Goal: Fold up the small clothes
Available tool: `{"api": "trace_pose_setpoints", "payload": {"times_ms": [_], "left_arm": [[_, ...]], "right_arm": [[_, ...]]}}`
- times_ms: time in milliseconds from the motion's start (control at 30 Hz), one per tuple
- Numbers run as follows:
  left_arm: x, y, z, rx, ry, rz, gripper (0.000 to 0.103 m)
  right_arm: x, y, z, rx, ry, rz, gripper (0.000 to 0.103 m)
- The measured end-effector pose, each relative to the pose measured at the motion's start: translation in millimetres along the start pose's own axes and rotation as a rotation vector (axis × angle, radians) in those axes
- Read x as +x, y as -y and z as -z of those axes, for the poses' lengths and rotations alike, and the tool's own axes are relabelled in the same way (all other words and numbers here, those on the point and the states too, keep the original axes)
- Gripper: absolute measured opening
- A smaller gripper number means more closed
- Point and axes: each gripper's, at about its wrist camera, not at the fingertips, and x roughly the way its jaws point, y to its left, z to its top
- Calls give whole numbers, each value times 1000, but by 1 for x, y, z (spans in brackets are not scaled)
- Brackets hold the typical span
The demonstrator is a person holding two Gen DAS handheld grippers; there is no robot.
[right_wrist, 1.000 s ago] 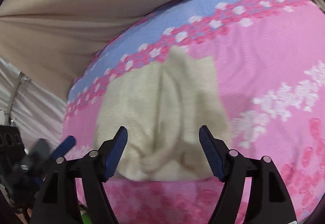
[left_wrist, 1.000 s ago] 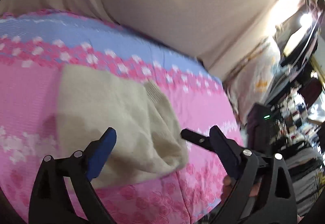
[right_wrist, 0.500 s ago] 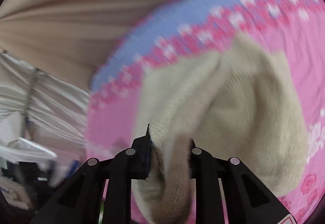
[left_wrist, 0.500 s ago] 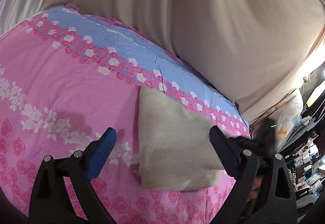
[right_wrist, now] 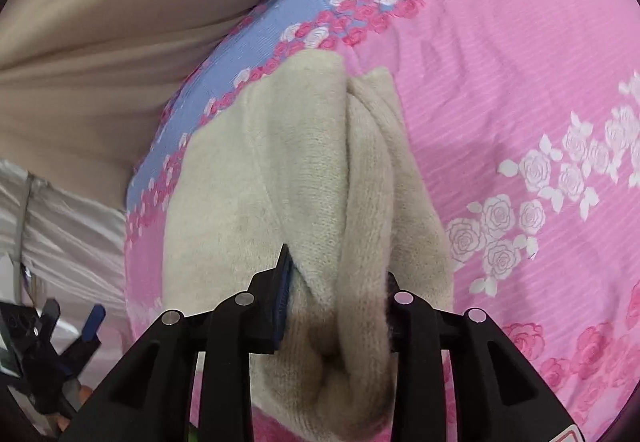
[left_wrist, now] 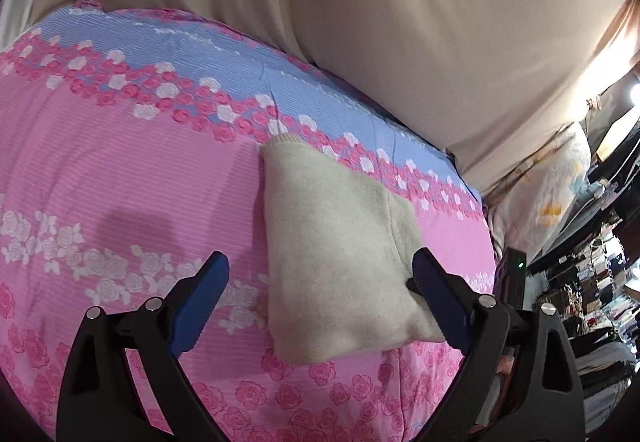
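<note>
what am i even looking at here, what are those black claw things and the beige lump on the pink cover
Those black claws are hand-held grippers, one in each of a person's hands, each with a camera looking along its two blue-padded fingers. One picture comes from the left gripper, whose jaws stand open with nothing pinched. The other comes from the right gripper, closed on a bunched part of the cream knitted garment; its jaws have just loosened slightly with the fabric between them. The garment lies on a pink rose-patterned bedcover, with a beige curtain behind.
</note>
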Motion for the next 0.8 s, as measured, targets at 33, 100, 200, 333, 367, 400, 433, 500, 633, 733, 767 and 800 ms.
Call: {"api": "trace_pose_setpoints", "payload": {"times_ms": [33,100,200,333,367,400,433,500,633,733,767,800], "left_arm": [[4,5,2,16,-12,-1,91],[6,14,5,53,-19,2,91],[14,21,11,81,-45,10,91],[33,23,24,78,-131,37,90],[37,24,26,80,-148,45,90],[41,26,29,86,-168,57,90],[45,28,32,99,-187,72,89],[53,39,41,163,-237,113,86],[79,46,62,299,-340,25,70],[87,39,71,276,-361,31,70],[89,38,73,265,-367,39,70],[91,37,73,253,-372,50,70]], "right_arm": [[-9,-4,0,-30,25,33,30],[-35,-8,9,-84,115,106,33],[-58,-7,25,-142,153,145,44],[-45,-16,31,-161,91,67,47],[-32,-16,31,-145,65,58,48],[-20,-11,29,-123,35,49,48],[-6,-5,28,-94,3,45,48],[12,6,27,-34,-73,13,16],[-37,-3,19,-61,44,-75,14],[-8,16,25,-114,-58,44,15],[13,23,33,-147,-117,95,16],[18,23,37,-155,-121,89,16]]}}
